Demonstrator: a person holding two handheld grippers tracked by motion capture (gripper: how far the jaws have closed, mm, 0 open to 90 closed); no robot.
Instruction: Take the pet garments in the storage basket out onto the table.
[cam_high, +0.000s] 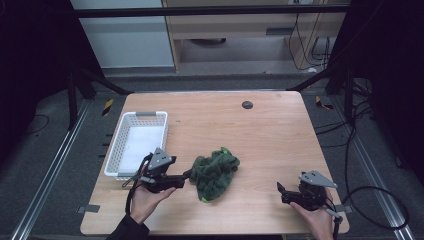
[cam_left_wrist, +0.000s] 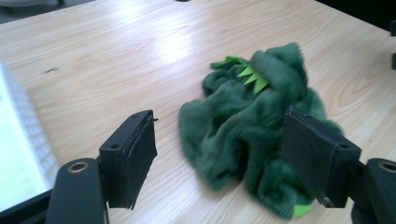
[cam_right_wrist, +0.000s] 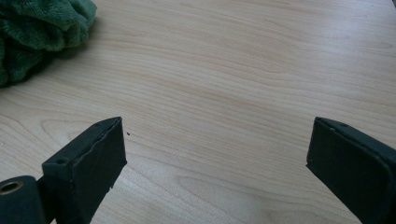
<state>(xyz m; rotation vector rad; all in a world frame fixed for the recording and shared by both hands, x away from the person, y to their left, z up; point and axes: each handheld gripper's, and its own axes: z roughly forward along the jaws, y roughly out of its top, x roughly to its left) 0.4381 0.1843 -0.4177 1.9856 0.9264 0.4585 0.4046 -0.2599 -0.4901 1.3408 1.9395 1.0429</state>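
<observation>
A crumpled dark green plush cloth (cam_high: 215, 172) with bright green trim lies on the wooden table (cam_high: 260, 130), a little left of centre near the front. My left gripper (cam_high: 187, 176) is at the cloth's left edge, pointing at it, with its jaws wide open. In the left gripper view the cloth (cam_left_wrist: 243, 126) lies just ahead of the gripper (cam_left_wrist: 219, 133); the right pad (cam_left_wrist: 317, 158) overlaps its edge, and neither pad presses on it. My right gripper (cam_high: 281, 189) rests open near the front right of the table. In its own view the gripper (cam_right_wrist: 215, 140) is over bare wood, with the cloth (cam_right_wrist: 37, 28) at the far left.
A white mesh basket (cam_high: 114, 150) stands at the table's left side, just behind my left hand, and its wall shows in the left gripper view (cam_left_wrist: 18, 154). A small dark round spot (cam_high: 247, 104) sits near the far edge. Cables trail off the right of the table.
</observation>
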